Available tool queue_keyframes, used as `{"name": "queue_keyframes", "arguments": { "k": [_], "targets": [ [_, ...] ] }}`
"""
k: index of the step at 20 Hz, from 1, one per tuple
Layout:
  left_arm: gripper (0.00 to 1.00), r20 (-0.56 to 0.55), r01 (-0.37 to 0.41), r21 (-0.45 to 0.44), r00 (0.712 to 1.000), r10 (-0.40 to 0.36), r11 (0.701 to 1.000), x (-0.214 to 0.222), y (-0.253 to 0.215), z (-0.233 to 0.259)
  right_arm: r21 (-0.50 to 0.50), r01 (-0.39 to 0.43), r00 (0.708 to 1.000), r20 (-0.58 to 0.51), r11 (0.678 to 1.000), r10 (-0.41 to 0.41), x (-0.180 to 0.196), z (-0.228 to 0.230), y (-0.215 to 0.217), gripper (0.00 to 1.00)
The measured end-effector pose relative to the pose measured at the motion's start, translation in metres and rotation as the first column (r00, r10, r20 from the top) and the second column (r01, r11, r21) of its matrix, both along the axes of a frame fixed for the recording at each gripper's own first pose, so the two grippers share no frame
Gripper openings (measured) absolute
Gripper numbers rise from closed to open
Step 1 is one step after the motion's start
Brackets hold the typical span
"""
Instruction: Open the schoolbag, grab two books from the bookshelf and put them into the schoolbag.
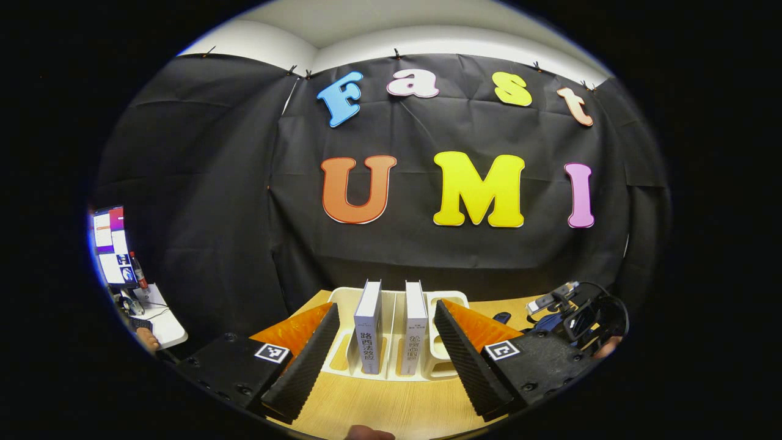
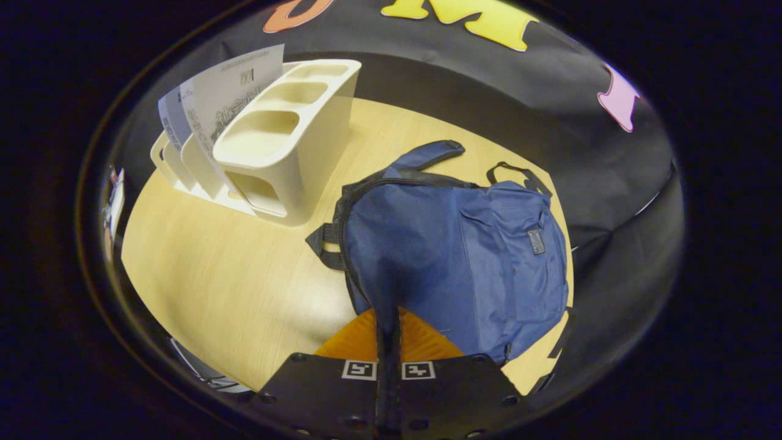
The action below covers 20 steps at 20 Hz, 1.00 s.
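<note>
Pinching a fold of the blue schoolbag's (image 2: 464,256) fabric, my right gripper (image 2: 388,333) has its fingers drawn tight together on the cloth near the bag's lower edge — I judge this grip is there to hold the flap up so the zipped seam along the left side parts. The bag lies flat on the wooden table (image 2: 244,287), its handle and straps pointing toward the black wall, just beside the cream bookshelf (image 2: 287,140). My left gripper (image 1: 388,342) hangs with its fingers spread wide, lined up square on the two books (image 1: 391,327) that stand upright in the rack's slots with a divider between them, spines facing me. That wide stance suits closing on one spine, though the books sit close together, so the neighbour and the divider crowd the fingers. Off to the left a monitor (image 1: 111,244) and a bottle (image 1: 139,270) sit on a side desk, well apart.
</note>
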<state>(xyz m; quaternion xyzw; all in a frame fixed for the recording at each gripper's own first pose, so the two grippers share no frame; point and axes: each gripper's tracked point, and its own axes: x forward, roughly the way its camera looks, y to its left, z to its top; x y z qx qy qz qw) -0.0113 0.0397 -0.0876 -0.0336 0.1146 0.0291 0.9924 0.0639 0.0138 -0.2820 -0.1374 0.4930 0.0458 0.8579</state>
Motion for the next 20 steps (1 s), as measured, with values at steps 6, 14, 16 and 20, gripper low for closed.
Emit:
{"name": "queue_keyframes", "arguments": {
  "k": [6, 14, 16, 20],
  "targets": [
    [1.0, -0.049, 0.031, -0.01, 0.998, -0.031, 0.999, 0.017, -0.008, -0.012, 0.079, 0.003, 1.0, 0.003, 0.997, -0.003, 0.015, 0.068, -0.038, 0.0],
    [1.0, -0.111, 0.066, -0.045, 0.991, -0.071, 0.997, 0.048, -0.026, -0.023, 0.037, 0.011, 1.0, 0.01, 0.999, -0.012, 0.042, 0.125, -0.116, 0.0],
    [1.0, -0.127, 0.087, -0.039, 0.988, -0.091, 0.995, 0.061, -0.032, -0.022, 0.031, 0.008, 1.0, 0.017, 0.999, -0.009, 0.05, 0.138, -0.131, 0.0],
    [0.99, -0.195, 0.167, -0.05, 0.965, -0.174, 0.985, 0.088, -0.047, -0.029, 0.046, 0.011, 1.0, 0.007, 0.999, -0.012, 0.058, 0.151, -0.151, 0.0]
  ]
}}
